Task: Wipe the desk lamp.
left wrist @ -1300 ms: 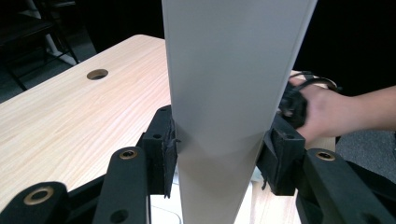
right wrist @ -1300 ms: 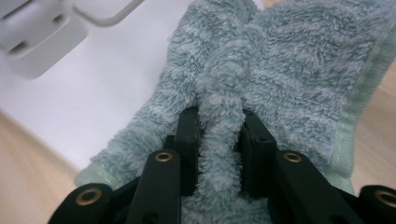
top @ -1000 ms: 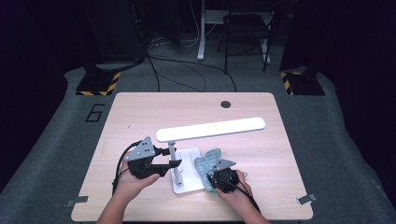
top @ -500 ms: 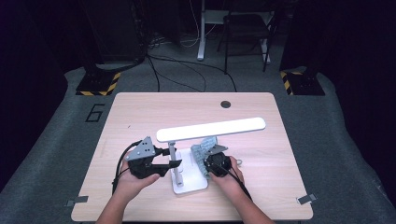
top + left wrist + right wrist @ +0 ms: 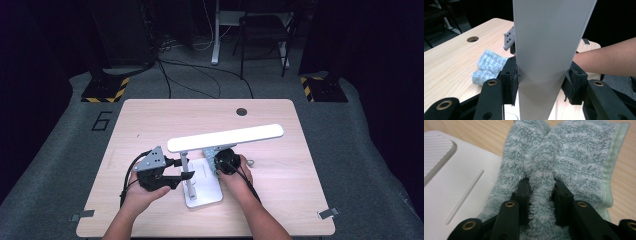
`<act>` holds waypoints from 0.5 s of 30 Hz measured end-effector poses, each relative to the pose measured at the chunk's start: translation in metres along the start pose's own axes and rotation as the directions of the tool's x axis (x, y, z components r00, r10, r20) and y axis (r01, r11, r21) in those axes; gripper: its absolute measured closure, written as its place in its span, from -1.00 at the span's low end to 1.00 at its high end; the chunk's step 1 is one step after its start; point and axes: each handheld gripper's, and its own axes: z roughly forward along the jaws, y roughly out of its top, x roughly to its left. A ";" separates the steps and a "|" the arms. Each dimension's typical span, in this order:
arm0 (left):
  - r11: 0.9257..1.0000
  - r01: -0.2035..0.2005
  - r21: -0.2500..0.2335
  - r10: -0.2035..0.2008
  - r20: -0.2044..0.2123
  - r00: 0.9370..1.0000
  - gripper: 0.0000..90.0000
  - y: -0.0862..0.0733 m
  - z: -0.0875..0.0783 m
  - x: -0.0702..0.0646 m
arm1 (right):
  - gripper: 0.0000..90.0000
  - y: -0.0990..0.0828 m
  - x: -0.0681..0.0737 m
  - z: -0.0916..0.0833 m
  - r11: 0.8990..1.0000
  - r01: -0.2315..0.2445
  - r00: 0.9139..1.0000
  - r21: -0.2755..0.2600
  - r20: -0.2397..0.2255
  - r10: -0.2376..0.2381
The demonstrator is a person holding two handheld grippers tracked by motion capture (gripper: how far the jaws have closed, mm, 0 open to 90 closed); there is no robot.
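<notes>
A white desk lamp stands near the table's front, with a flat base (image 5: pixel 204 194), an upright post (image 5: pixel 184 161) and a long head bar (image 5: pixel 225 137). My left gripper (image 5: pixel 186 175) is shut on the post, and its pads (image 5: pixel 514 83) press both sides of the white post (image 5: pixel 544 50). My right gripper (image 5: pixel 217 163) is under the head bar at the base's far right corner. It pinches a fold of a light blue-green cloth (image 5: pixel 576 157) between its fingertips (image 5: pixel 541 190), though its jaws have just opened slightly. The cloth (image 5: pixel 487 66) lies partly on the base (image 5: pixel 466 172).
The wooden table (image 5: pixel 150 125) has a round cable hole (image 5: pixel 241 111) near its far edge. The person's right forearm (image 5: pixel 606 60) reaches across behind the post. A chair (image 5: pixel 262 30) and floor cables stand beyond the table.
The right gripper has slid the cloth from the base's front right corner toward the far side, under the lamp head. The left gripper and the lamp have stayed put.
</notes>
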 end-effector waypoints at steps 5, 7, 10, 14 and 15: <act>1.000 -0.004 -0.006 0.004 -0.010 1.000 0.17 -0.001 0.000 0.000 | 0.53 0.003 -0.003 0.002 1.000 0.009 1.000 0.002 0.003 -0.009; 1.000 -0.009 -0.003 0.009 -0.015 1.000 0.17 0.000 -0.001 0.000 | 0.53 0.003 -0.002 0.001 1.000 0.009 1.000 -0.002 0.007 -0.008; 1.000 -0.008 -0.001 0.008 -0.022 1.000 0.17 0.000 -0.001 -0.001 | 0.53 0.003 -0.003 -0.002 1.000 0.002 1.000 0.000 0.002 -0.002; 1.000 -0.003 -0.002 0.003 -0.031 1.000 0.17 0.000 -0.001 -0.002 | 0.53 0.001 -0.004 -0.008 1.000 0.002 1.000 -0.018 -0.008 -0.002; 1.000 0.006 -0.003 -0.006 -0.028 1.000 0.17 0.000 0.000 -0.003 | 0.53 0.000 -0.005 -0.011 1.000 -0.005 1.000 -0.026 -0.020 0.005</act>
